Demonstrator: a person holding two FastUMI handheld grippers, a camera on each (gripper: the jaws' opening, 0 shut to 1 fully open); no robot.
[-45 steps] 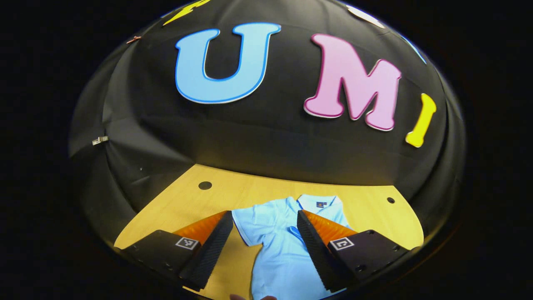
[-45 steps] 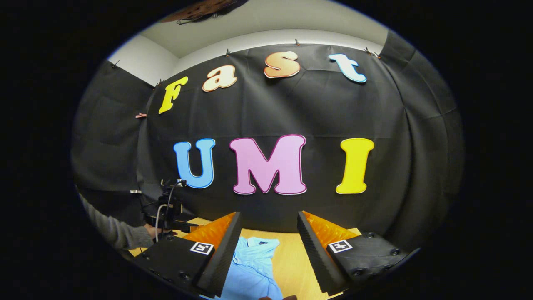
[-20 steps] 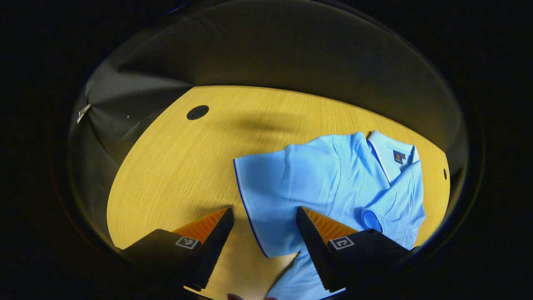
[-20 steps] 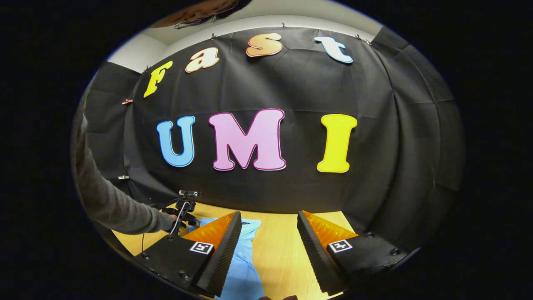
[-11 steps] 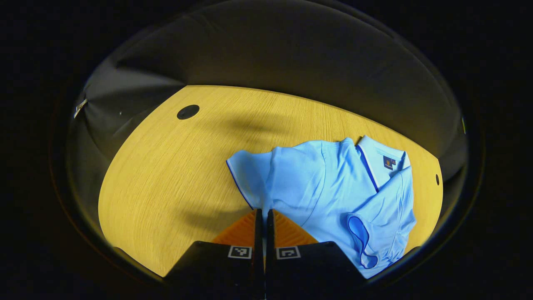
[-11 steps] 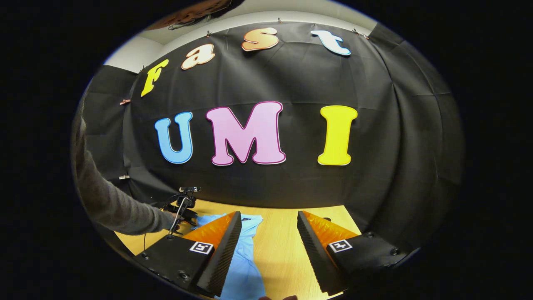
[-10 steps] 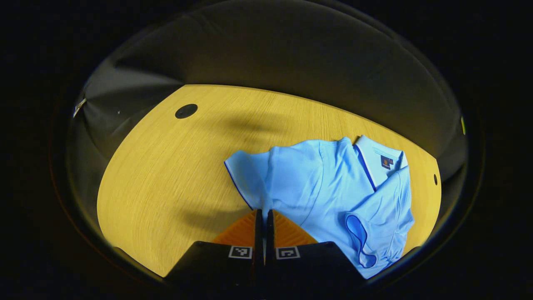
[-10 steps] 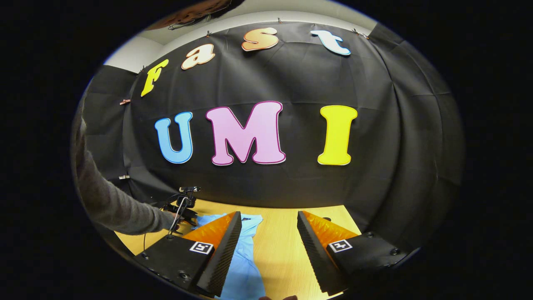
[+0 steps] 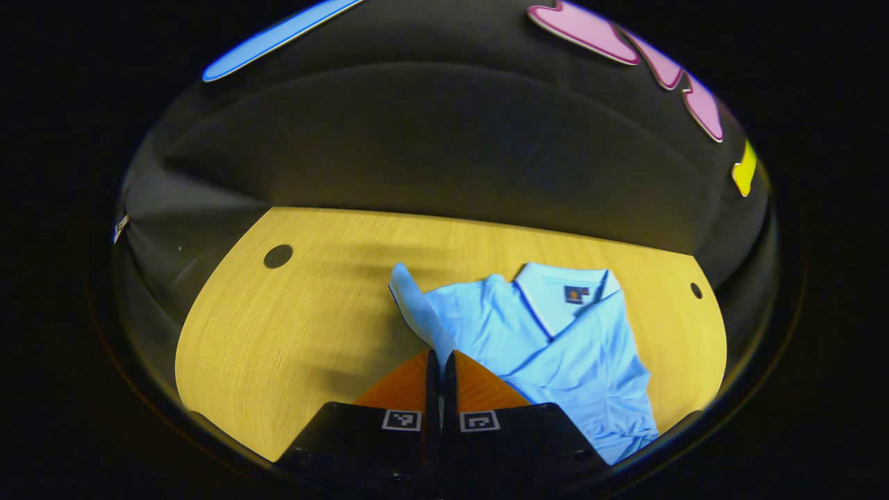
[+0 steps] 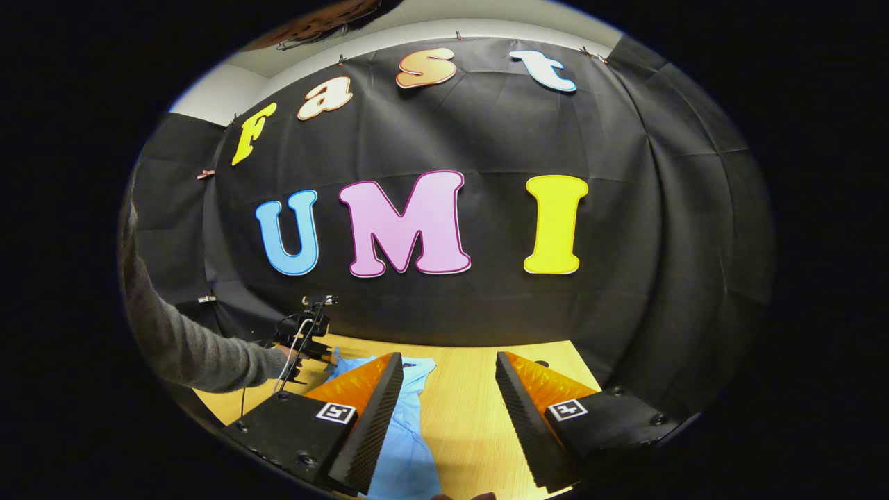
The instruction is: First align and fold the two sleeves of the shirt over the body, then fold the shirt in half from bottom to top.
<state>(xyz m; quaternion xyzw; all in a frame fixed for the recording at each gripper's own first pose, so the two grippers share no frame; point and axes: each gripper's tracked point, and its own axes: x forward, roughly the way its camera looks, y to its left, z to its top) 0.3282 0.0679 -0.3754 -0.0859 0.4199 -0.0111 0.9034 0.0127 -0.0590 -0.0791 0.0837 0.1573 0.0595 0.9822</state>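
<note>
A light blue polo shirt (image 9: pixel 555 347) lies on the wooden table (image 9: pixel 292 326), collar (image 9: pixel 561 297) toward the booth wall. My left gripper (image 9: pixel 439 361) is shut on the shirt's near sleeve (image 9: pixel 417 309), which stands up off the table in a narrow fold. The shirt's other side lies flat over the body. In the right gripper view, my right gripper (image 10: pixel 444 417) hangs open above the table with nothing between its fingers; part of the shirt (image 10: pixel 410 430) shows below its left finger. Farther left there, a hand in a grey sleeve (image 10: pixel 201 354) holds the left gripper (image 10: pixel 305 340).
Two dark round holes sit in the tabletop, one at the left (image 9: pixel 278 255) and one at the right (image 9: pixel 696 290). Black cloth walls close the table's far side. Bare wood stretches left of the shirt and right of it (image 10: pixel 472 430).
The left gripper went from open to shut on the near sleeve, then lifted it so the sleeve stands up. The right gripper has barely moved and stays open.
</note>
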